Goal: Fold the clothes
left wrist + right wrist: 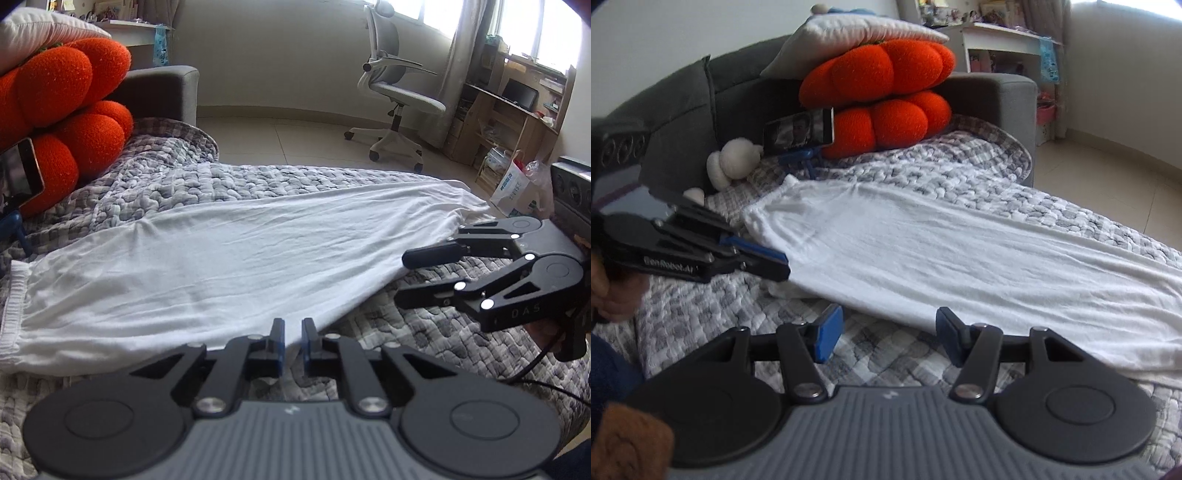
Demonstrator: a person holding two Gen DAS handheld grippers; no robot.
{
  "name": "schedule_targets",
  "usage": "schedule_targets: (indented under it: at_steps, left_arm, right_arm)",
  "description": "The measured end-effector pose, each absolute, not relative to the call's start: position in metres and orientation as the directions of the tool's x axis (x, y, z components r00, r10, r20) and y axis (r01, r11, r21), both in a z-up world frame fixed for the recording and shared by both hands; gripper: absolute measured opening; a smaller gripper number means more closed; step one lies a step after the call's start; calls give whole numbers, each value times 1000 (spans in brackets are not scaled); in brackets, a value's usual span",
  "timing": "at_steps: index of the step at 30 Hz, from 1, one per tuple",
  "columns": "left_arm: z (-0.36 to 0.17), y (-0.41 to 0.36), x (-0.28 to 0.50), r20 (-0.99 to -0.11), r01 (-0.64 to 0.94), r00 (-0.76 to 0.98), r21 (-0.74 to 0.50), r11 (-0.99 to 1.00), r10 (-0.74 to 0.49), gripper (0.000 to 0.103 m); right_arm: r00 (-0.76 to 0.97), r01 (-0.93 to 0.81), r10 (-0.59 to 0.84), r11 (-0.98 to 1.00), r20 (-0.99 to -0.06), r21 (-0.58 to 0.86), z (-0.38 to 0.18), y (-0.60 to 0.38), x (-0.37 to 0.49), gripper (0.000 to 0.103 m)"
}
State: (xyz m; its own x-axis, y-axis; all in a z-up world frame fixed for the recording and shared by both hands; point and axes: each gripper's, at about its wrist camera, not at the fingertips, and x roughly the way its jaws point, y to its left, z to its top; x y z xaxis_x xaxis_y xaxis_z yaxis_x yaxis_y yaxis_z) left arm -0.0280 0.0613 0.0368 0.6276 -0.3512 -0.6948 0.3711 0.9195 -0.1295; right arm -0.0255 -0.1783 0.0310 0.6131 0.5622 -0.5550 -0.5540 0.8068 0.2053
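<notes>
Left gripper (293,334) nearly shut at near hem of white garment (221,266), grip uncertain; right gripper (886,332) wide, unloaded; pinch both layers before lifting.

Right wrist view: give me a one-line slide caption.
Right gripper open beside the white garment spread on the quilt; left gripper at its edge.

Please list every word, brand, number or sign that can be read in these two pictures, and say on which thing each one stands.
"DAS": on the side of the right gripper, in the left wrist view; more letters may be hidden.
"GenRobot.AI": on the side of the left gripper, in the right wrist view, slightly blurred.
Blue print on the white bag by the shelves: too small to read.
Phone screen: a picture, no readable text.
</notes>
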Motion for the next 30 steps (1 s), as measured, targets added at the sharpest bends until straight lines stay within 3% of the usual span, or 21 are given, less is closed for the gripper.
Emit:
schedule_targets:
  at_steps: [14, 21, 24, 27, 30]
  left_arm:
    - [21, 58, -25, -753, 352, 588, -90, 932, -295, 10]
    - [21, 59, -25, -755, 352, 584, -94, 931, -297, 10]
    - [20, 59, -24, -755, 354, 583, -96, 930, -300, 10]
    - [20, 60, -23, -756, 354, 581, -99, 930, -302, 10]
    - [20, 59, -23, -757, 354, 580, -99, 930, -302, 10]
  right_arm:
    - [761, -243, 346, 936, -549, 254, 12, -265, -8, 59]
    - [822, 67, 95, 963, -561, 260, 10, -354, -17, 59]
    - [841, 148, 72, 922, -536, 357, 10, -394, -30, 55]
    - [861, 226, 5, 892, -509, 391, 19, -416, -42, 59]
    - [891, 214, 63, 814, -449, 540, 20, -437, -46, 56]
